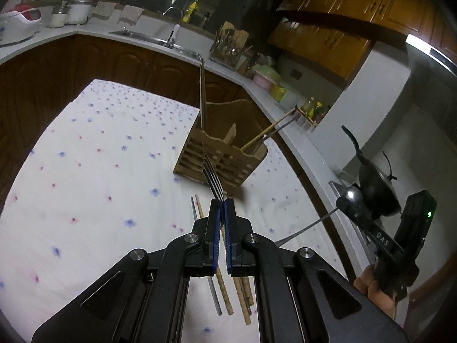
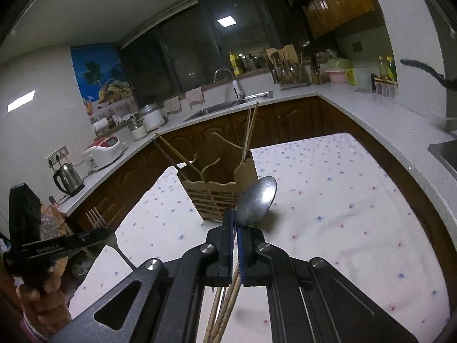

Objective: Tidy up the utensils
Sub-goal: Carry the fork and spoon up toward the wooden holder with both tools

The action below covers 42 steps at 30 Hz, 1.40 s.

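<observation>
A: Left tool [image 1: 223,203] clamped tight on fork [image 1: 212,178], tines up; right tool [image 2: 236,223] clamped tight on spoon [image 2: 258,201].

B: Holder?

A: Wooden caddy [image 1: 220,160] on the clothed worktop [image 1: 100,157], twelve o'clock. Chopsticks [image 1: 268,131] lean inside. Loose chopsticks [image 1: 225,294] at six o'clock.

Cloth [image 1: 94,148] left of holder [image 1: 220,157] open; chopsticks [image 1: 268,131] overhang right side.

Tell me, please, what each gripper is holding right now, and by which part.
The left gripper is shut on a fork, just below its tines. The right gripper is shut on a spoon, at the neck under the bowl.
</observation>
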Each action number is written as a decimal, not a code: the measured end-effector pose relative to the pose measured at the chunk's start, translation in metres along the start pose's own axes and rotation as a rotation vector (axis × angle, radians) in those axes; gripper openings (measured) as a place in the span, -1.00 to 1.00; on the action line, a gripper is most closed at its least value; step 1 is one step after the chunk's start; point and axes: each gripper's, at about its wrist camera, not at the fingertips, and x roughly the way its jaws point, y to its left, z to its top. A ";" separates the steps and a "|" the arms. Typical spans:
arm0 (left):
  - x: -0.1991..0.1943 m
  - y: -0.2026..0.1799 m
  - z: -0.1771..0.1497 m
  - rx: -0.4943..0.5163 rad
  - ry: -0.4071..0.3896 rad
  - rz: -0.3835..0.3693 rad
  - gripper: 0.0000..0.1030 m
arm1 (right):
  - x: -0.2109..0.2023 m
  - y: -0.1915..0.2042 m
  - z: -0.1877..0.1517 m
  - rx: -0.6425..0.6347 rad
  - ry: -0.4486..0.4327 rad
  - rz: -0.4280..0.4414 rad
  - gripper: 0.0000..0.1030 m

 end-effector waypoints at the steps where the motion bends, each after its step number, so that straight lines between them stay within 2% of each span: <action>1: -0.001 0.000 0.001 0.001 -0.003 0.000 -0.96 | 0.000 0.000 0.000 -0.003 -0.001 -0.001 -0.96; 21: 0.006 -0.007 0.033 0.007 -0.058 -0.014 -0.96 | 0.008 0.000 0.010 -0.022 -0.013 -0.011 -0.95; 26: 0.011 -0.017 0.063 0.024 -0.099 -0.029 -0.96 | 0.015 0.004 0.028 -0.046 -0.038 -0.013 -0.95; 32: 0.022 -0.034 0.112 0.051 -0.196 -0.043 -0.96 | 0.030 0.014 0.068 -0.093 -0.113 -0.019 -0.95; 37: 0.041 -0.041 0.145 0.076 -0.282 -0.016 -0.96 | 0.050 0.021 0.100 -0.138 -0.165 -0.038 -0.96; 42: 0.074 -0.036 0.154 0.078 -0.280 0.012 -0.96 | 0.077 0.025 0.112 -0.176 -0.180 -0.065 -0.96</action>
